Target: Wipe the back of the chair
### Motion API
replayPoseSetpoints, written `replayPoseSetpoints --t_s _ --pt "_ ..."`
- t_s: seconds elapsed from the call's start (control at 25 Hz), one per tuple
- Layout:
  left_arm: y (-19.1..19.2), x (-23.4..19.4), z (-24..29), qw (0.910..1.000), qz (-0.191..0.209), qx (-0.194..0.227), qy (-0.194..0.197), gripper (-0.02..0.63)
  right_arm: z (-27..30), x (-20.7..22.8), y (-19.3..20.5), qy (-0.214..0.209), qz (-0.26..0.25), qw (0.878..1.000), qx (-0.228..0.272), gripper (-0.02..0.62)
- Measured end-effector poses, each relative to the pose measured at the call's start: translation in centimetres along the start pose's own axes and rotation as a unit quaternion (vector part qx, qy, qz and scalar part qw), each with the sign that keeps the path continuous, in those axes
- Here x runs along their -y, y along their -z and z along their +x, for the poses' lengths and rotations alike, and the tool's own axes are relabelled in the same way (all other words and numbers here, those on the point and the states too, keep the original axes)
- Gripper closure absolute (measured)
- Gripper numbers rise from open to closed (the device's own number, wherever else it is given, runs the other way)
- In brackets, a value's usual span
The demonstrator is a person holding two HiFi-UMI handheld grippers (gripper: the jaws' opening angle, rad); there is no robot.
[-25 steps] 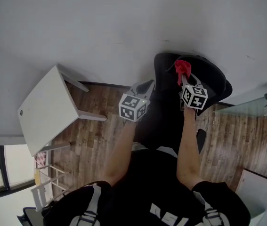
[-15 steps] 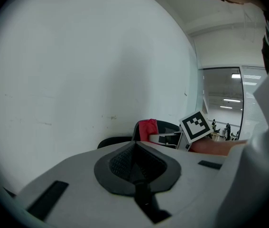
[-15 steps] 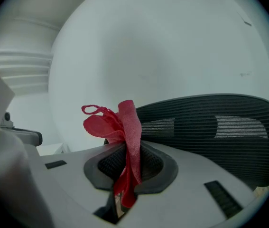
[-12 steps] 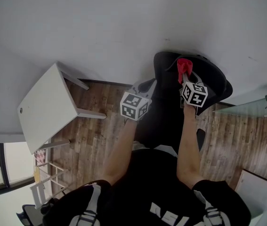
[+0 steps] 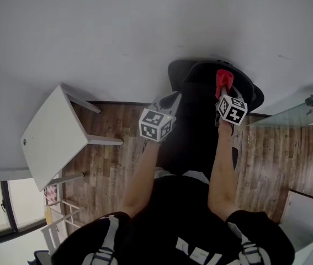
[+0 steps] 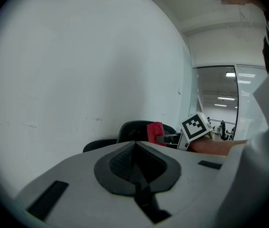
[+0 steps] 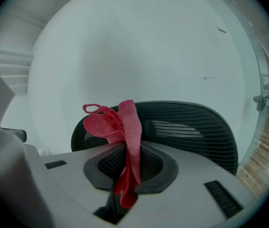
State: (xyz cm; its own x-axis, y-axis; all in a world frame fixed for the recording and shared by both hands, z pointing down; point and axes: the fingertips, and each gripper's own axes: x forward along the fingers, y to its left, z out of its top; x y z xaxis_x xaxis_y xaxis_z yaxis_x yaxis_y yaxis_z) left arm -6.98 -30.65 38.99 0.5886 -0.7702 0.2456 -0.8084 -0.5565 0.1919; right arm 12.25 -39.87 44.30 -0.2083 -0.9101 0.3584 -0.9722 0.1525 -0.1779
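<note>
While our right gripper [image 7: 127, 167] clamps its jaws on a red cloth [image 7: 125, 122], we hold it near the top of the black chair back [image 7: 191, 127]. Our left gripper [image 6: 135, 167] sits beside the chair, jaws together, holding nothing.

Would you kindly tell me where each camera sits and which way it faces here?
Head view: on the person's head, looking steeply down at the chair, floor and table; arms, torso, left gripper and right gripper show.
Left gripper view: on the left gripper, looking along its shut, empty jaws toward the wall; the right gripper's cube shows.
Right gripper view: on the right gripper, looking along jaws shut on the red cloth at the chair's back.
All three share the chair and cloth.
</note>
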Motion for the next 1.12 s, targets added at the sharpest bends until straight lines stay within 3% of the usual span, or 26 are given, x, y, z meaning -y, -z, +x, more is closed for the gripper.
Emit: replayPoseSetpoints --t_s 0.52,0.92,1.12 --pt "0.0 5.2 2.0 0.9993 0.008 -0.004 0.037 0.581 -5.2 7.2 -0.1 0.074 0.026 0.997 0.016 0.525" --pt "0.2 9.3 2.3 0.9982 0.016 0.000 0.058 0.581 -9.1 10.2 0.3 0.088 0.038 0.995 0.028 0.525" --pt "0.5 10.9 1.5 0.9983 0.014 0.004 0.057 0.581 -10.9 9.8 0.5 0.072 0.050 0.996 0.033 0.525"
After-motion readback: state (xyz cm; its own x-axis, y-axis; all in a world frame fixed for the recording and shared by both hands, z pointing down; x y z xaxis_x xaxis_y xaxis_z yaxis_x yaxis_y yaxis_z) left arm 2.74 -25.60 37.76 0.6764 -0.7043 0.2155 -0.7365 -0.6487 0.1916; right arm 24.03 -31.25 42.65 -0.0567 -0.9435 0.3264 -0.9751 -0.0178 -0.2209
